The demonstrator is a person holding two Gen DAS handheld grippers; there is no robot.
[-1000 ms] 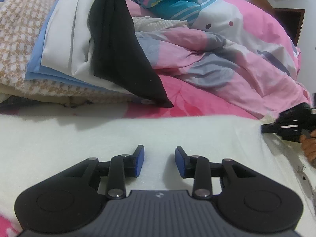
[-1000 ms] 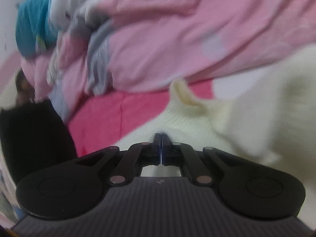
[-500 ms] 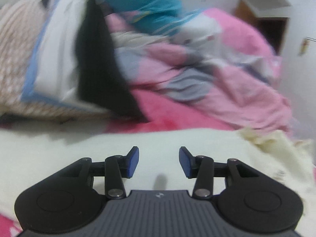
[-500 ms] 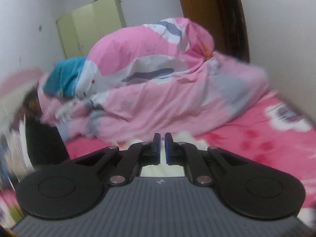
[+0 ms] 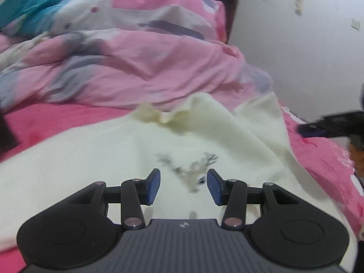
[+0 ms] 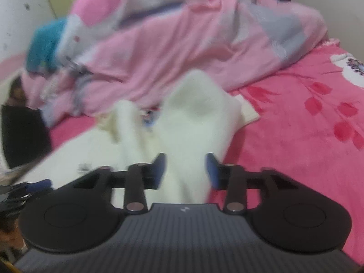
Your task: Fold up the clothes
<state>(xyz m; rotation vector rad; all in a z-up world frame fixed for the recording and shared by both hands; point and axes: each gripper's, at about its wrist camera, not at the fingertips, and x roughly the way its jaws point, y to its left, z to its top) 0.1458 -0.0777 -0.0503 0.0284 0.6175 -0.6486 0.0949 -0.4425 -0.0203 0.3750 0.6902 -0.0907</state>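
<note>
A cream sweater (image 5: 91,159) with a grey deer print (image 5: 193,170) lies spread on the pink bed sheet. My left gripper (image 5: 183,186) hovers just above the print, open, with nothing pinched. In the right wrist view a raised fold of the same sweater (image 6: 198,118) runs toward my right gripper (image 6: 185,170). Its jaws are opening and the cream cloth lies between them, free of the blue pads. My right gripper also shows at the right edge of the left wrist view (image 5: 318,128), beside the sweater's far corner.
A bunched pink and grey duvet (image 5: 136,63) fills the bed behind the sweater. The flowered pink sheet (image 6: 295,125) stretches to the right. A black garment (image 6: 22,134) lies at the left and teal cloth (image 5: 29,2) at the far left. A white wall (image 5: 295,56) stands on the right.
Both views have swung right, and the stack of folded clothes has left the left wrist view. My right gripper went from shut to open, with the cream fold loose between its jaws.
</note>
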